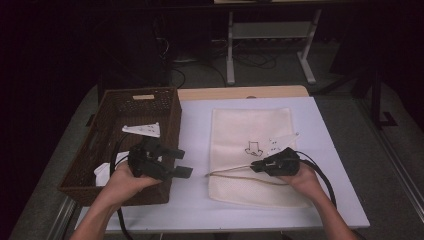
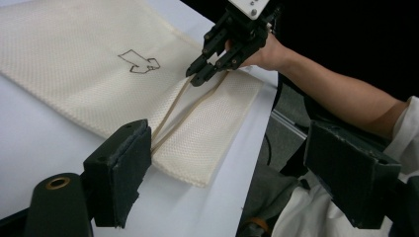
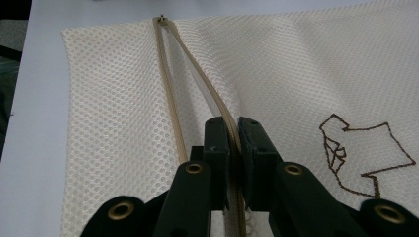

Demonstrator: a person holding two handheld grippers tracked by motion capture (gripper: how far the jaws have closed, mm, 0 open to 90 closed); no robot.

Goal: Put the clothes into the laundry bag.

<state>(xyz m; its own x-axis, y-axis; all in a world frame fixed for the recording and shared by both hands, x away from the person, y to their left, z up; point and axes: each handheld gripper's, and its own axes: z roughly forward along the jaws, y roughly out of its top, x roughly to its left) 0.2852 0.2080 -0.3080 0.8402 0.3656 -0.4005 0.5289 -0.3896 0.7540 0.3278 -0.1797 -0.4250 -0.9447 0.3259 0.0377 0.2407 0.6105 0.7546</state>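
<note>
A cream mesh laundry bag (image 1: pixel 250 135) lies flat on the white table (image 1: pixel 195 140), with a brown outline drawing (image 3: pixel 368 153) stitched on it. Its zipper (image 3: pixel 170 89) runs along the near edge and stands partly open. My right gripper (image 3: pixel 233 129) is shut on the upper zipper edge (image 3: pixel 217 101), pinching it between both pads; the same gripper (image 1: pixel 256 166) is at the bag's near part. My left gripper (image 1: pixel 181 162) is open, held over the near right corner of a brown wicker basket (image 1: pixel 100 150), apart from the bag. Its jaws stand wide in the left gripper view.
White cloth (image 1: pixel 141 129) lies inside the basket at the table's left. A wooden strip (image 1: pixel 240 92) edges the table's far side. Beyond it stands a white table frame (image 1: pixel 270 35) with cables on the floor.
</note>
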